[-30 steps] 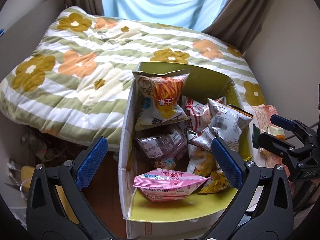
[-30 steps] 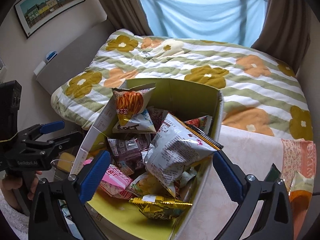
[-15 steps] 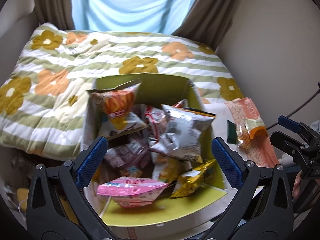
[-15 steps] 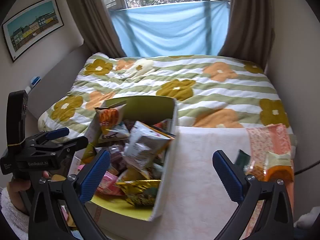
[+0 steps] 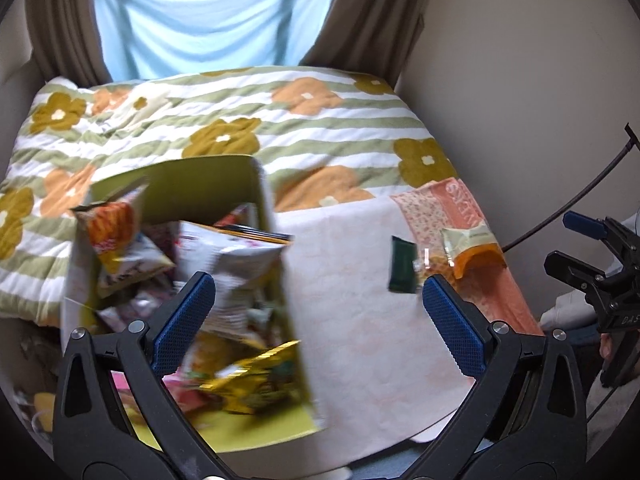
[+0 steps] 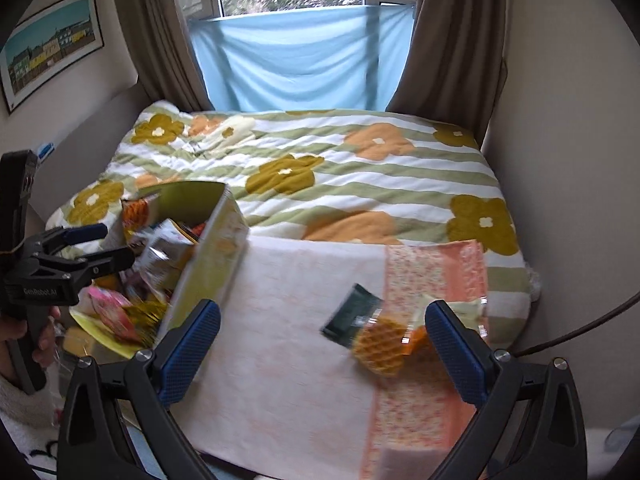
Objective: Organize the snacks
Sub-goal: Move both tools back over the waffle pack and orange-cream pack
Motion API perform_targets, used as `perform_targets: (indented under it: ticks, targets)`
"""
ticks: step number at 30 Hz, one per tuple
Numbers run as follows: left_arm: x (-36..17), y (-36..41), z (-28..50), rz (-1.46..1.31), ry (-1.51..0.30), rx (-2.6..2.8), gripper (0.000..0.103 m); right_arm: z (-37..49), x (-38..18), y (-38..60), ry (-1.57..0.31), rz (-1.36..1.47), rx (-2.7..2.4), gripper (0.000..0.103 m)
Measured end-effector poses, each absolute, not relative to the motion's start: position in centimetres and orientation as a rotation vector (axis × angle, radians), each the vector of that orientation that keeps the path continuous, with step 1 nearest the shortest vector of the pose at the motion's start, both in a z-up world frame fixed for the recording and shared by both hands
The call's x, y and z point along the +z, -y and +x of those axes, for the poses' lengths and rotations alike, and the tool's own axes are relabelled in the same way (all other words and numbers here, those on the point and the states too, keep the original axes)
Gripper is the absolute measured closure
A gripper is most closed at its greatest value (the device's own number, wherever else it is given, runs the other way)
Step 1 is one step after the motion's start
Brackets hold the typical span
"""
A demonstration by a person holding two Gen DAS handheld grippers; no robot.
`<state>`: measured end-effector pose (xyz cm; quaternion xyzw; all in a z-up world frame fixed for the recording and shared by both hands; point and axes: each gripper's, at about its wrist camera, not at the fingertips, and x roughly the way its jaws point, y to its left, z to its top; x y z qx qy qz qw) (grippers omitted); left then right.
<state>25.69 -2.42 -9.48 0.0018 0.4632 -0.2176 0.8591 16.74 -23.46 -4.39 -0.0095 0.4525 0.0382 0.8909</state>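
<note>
A green-lined cardboard box full of snack bags stands at the left of a table covered by a white and orange cloth; it also shows in the right wrist view. A dark green packet, a waffle snack and a pale packet lie on the cloth at the right. My left gripper is open and empty, between box and loose snacks. My right gripper is open and empty, above the cloth in front of the loose snacks.
A bed with a flowered striped quilt lies behind the table. A wall closes the right side, with a cable hanging there. Curtains and a blue sheet cover the window. A framed picture hangs at left.
Both grippers have swung to the right, away from the box. The box has shifted to the left of both views and the loose snacks on the cloth have come into view.
</note>
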Motion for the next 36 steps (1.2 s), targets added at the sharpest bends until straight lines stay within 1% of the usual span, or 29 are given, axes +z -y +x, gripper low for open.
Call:
perform_targets:
  ticks: [5, 9, 17, 26, 31, 36]
  targets:
    - [-11.4, 9.7, 24.8, 0.018, -1.008, -0.454, 0.000, 17.4, -5.4, 28.7, -0.970, -0.111, 0.141, 0.001]
    - [-14.1, 14.8, 24.0, 0.016, -1.049, -0.460, 0.000, 19.0, -7.2, 32.2, -0.999, -0.158, 0.207, 0.001]
    - [-20.6, 22.7, 22.9, 0.081, -1.116, -0.422, 0.000, 22.1, -13.0, 35.2, -1.069, -0.288, 0.420, 0.001]
    - [-25.9, 26.7, 23.4, 0.193, -1.158, -0.468, 0.000, 24.0, -20.6, 34.6, -1.182, -0.525, 0.521, 0.001]
    - [-28.0, 28.2, 23.9, 0.260, -1.157, -0.479, 0.000, 24.6, -22.9, 34.6, -1.214, -0.653, 0.553, 0.001]
    - [-29.0, 29.2, 24.4, 0.309, -1.149, -0.493, 0.000, 24.4, -24.3, 34.6, -1.234, -0.716, 0.581, 0.001]
